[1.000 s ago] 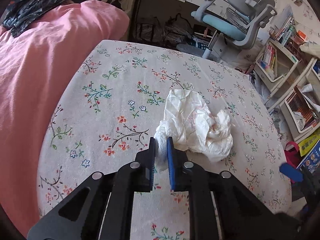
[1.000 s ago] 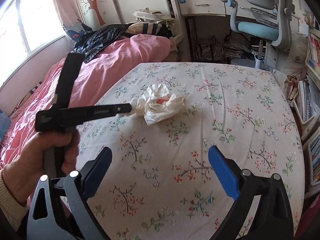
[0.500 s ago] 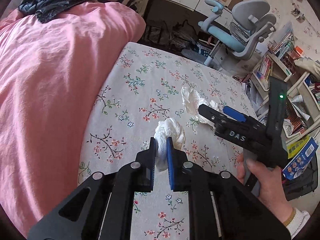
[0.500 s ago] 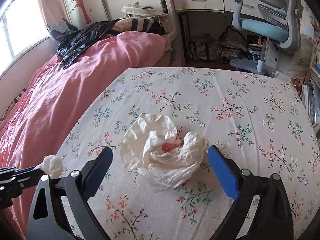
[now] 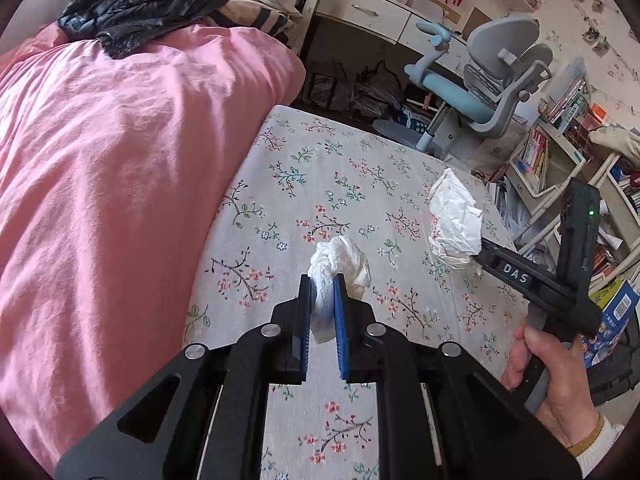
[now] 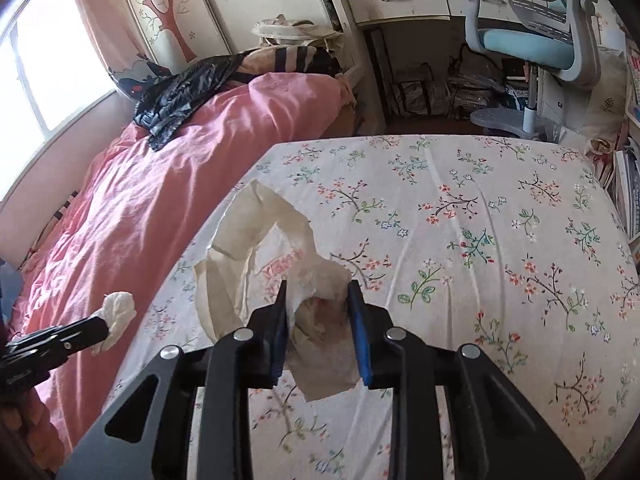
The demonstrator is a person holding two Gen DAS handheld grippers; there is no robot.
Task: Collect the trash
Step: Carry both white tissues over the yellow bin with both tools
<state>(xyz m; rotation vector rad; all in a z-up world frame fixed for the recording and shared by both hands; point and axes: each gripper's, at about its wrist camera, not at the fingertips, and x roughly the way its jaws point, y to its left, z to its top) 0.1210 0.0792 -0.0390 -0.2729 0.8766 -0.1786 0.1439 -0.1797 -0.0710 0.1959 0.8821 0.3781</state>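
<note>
A small white tissue wad [image 5: 340, 260] is pinched tight between the blue pads of the left hand-held gripper [image 5: 323, 312], held above the floral bedsheet [image 5: 352, 168]. The right hand-held gripper [image 6: 320, 320] has just been closing; a larger crumpled white tissue [image 6: 320, 312] w/ a reddish stain is now clamped between its 2 fingers, its loose sheet trailing up and to the left over the sheet. Beside the floral sheet lies a pink duvet [image 5: 120, 160], a black plastic bag [image 5: 140, 12] on its far end. Further back stand a desk chair [image 6: 552, 40] and bookshelves [image 5: 560, 140].
</note>
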